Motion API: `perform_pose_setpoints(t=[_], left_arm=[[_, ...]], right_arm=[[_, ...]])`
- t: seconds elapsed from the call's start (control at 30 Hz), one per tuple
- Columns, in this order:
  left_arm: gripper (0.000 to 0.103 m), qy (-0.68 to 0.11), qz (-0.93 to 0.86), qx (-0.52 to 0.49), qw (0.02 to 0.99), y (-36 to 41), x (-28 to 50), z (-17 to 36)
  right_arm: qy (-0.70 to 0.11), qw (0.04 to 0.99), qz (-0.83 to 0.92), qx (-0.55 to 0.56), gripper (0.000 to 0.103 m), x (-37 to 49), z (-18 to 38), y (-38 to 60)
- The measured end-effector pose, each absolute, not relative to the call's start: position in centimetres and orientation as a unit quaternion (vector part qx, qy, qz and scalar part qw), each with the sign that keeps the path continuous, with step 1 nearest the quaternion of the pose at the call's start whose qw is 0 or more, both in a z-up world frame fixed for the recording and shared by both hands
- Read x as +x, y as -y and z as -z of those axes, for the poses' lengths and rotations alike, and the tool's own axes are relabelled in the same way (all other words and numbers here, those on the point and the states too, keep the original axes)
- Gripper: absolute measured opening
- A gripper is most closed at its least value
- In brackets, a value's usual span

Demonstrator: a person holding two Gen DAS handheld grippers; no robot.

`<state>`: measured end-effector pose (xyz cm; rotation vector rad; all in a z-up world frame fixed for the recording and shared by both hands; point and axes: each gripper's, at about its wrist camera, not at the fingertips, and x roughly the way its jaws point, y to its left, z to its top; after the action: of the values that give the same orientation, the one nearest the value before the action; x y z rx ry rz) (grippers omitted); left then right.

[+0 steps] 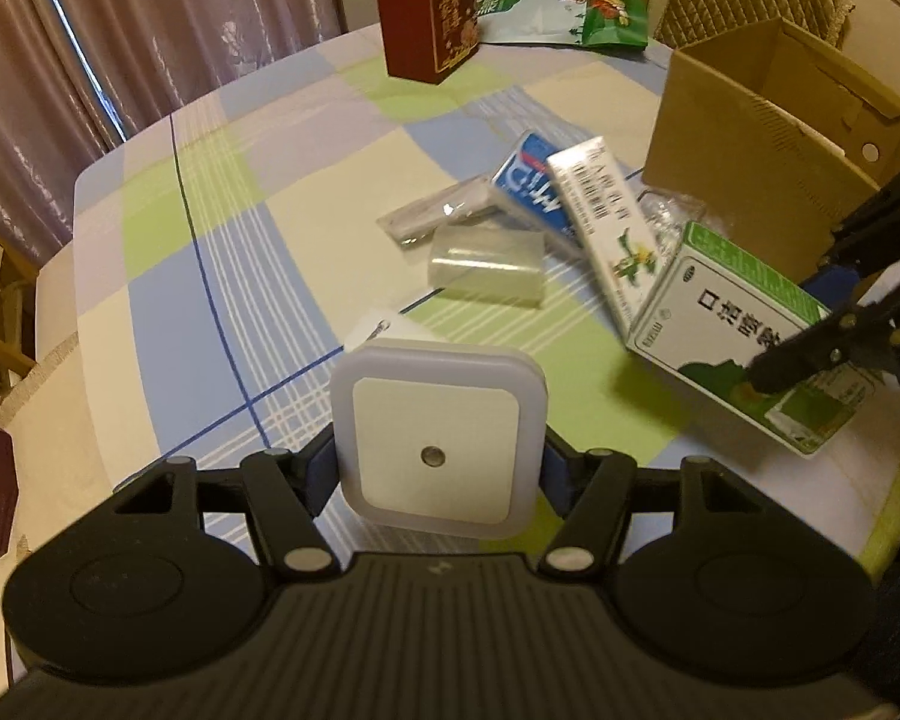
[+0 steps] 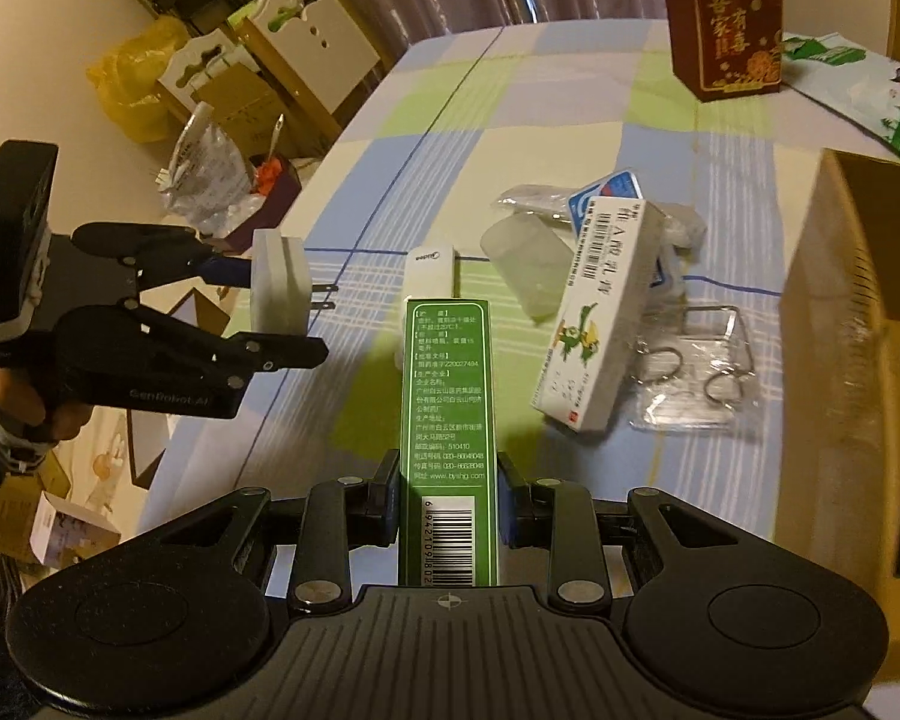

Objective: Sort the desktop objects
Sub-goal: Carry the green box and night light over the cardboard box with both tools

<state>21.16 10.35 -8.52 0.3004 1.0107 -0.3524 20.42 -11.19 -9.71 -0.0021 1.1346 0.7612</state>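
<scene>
Two grippers were both closed on loads above the checked tablecloth (image 1: 222,276): the left gripper (image 1: 441,468) clamped a white night light (image 1: 438,438), the right gripper (image 2: 450,501) a green medicine box (image 2: 450,420). A cardboard box (image 1: 768,138) stood at two o'clock, curtains (image 1: 150,30) at eleven.

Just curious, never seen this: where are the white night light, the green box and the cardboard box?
White night light (image 1: 437,441), left wrist view, front face.
Green box (image 2: 449,420), right wrist view, printed side.
Cardboard box (image 1: 744,138), left wrist view, outer wall.
</scene>
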Motion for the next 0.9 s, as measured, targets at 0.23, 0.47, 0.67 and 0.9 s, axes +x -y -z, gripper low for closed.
perform_pose_setpoints(t=[0.23,0.47,0.67,0.9], left_arm=[[0.062,-0.467,0.174,0.155,0.853,-6.9,20.2,6.5],[0.062,-0.442,0.188,0.162,0.862,-3.2,19.8,4.1],[0.062,-0.417,0.212,0.162,0.869,0.5,19.6,2.0],[0.062,-0.398,0.248,0.164,0.868,4.9,19.6,0.4]], right_arm=[[-0.498,0.792,-0.353,0.001,0.029,19.2,7.1,14.7],[-0.474,0.813,-0.338,0.009,0.029,18.1,4.1,19.5],[-0.465,0.827,-0.316,0.016,0.029,17.3,2.2,23.9],[-0.457,0.841,-0.286,0.035,0.029,16.9,0.3,29.4]])
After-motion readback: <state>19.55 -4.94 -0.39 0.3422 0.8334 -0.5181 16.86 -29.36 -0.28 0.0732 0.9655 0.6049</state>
